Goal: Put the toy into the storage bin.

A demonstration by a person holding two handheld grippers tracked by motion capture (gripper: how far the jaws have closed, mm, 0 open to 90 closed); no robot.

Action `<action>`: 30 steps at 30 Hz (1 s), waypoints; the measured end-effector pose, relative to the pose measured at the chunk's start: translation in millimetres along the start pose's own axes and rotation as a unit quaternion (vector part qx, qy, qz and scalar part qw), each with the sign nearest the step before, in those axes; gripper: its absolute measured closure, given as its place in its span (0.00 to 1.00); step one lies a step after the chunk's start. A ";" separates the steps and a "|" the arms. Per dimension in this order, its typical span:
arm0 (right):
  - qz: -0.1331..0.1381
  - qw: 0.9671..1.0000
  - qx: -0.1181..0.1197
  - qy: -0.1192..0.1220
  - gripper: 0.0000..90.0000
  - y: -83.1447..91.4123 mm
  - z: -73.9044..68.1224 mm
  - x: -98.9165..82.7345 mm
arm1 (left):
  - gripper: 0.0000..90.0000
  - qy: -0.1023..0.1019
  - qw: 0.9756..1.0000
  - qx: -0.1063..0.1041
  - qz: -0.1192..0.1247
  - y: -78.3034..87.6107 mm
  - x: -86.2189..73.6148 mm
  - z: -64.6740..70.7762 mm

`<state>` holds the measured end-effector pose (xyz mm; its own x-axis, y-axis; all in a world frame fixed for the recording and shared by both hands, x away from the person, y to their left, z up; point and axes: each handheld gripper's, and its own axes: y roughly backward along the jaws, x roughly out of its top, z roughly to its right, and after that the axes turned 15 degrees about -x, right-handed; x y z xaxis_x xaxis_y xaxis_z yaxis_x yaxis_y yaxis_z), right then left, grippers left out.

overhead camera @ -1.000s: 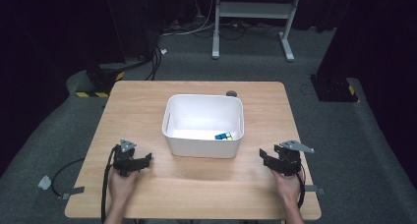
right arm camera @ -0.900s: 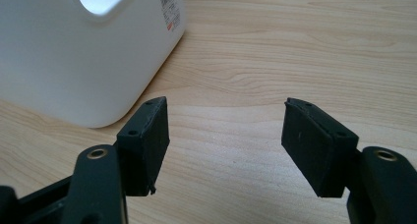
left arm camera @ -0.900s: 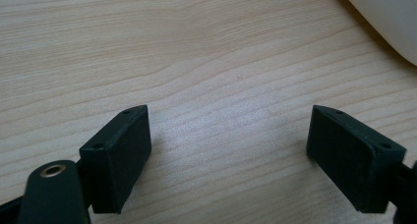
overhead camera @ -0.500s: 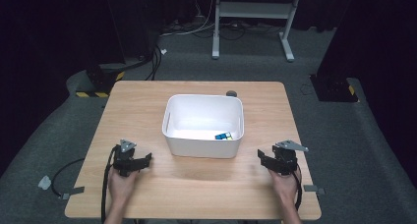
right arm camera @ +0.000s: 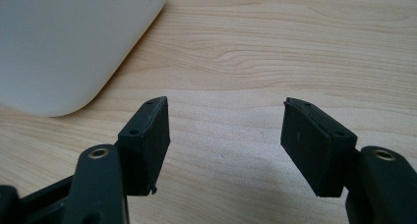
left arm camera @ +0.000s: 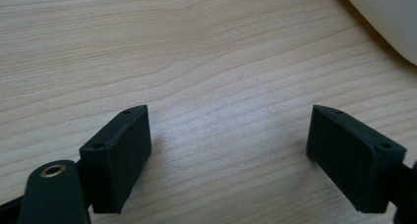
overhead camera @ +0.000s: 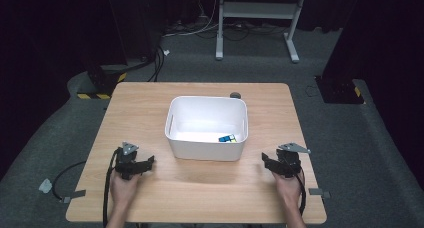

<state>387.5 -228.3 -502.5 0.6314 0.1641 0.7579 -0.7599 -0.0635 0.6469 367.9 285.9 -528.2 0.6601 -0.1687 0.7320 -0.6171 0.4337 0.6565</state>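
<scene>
A white plastic bin point(overhead camera: 172, 123) stands in the middle of the wooden table point(overhead camera: 150, 103). A small blue and yellow object point(overhead camera: 227, 138) lies inside it at the near right. My left gripper point(overhead camera: 150, 161) rests on the table to the near left of the bin, jaws wide apart over bare wood point(left arm camera: 228, 155). The bin's corner point(left arm camera: 388, 17) shows at the top right of the left gripper view. My right gripper point(overhead camera: 265, 160) rests to the near right of the bin, open with nothing between its jaws point(right arm camera: 226, 140). The bin's wall point(right arm camera: 64, 42) stands to its left.
A small dark round thing point(overhead camera: 234, 95) lies on the table just behind the bin. Cables point(overhead camera: 67, 170) trail off the table's near left side. On the floor beyond the table stand a white metal frame point(overhead camera: 255, 10) and dark stands point(overhead camera: 337, 88).
My right gripper has edged slightly to the left. The left gripper, the bin and the object in it have kept still.
</scene>
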 end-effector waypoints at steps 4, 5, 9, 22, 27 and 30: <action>-0.002 1.000 -0.004 0.003 0.39 -1.6 -0.5 -0.5 | 0.19 0.000 1.000 0.000 0.000 0.1 0.0 0.0; -0.002 1.000 -0.005 0.004 0.39 -2.0 -0.3 -0.7 | 0.19 -0.001 1.000 0.000 -0.001 0.2 -0.1 0.0; -0.004 1.000 -0.013 0.011 0.39 -3.7 -0.5 -0.7 | 0.19 -0.001 1.000 0.000 -0.001 0.2 -0.1 0.0; -0.008 1.000 -0.023 0.013 0.39 -9.2 0.7 -3.6 | 0.19 -0.001 1.000 0.000 0.000 0.1 -0.2 0.1; -0.009 0.999 -0.029 0.013 0.39 -10.5 0.3 -3.9 | 0.19 -0.003 1.000 -0.001 -0.001 0.2 -0.3 0.4; -0.009 0.999 -0.031 0.015 0.39 -11.3 0.2 -4.0 | 0.19 -0.003 1.000 0.000 -0.001 0.2 -0.3 0.4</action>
<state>393.7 -228.4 -512.8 0.6413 0.1939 0.7424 -0.7568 0.0004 0.6537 367.4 285.7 -528.2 0.6587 -0.1744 0.7319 -0.6156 0.4343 0.6576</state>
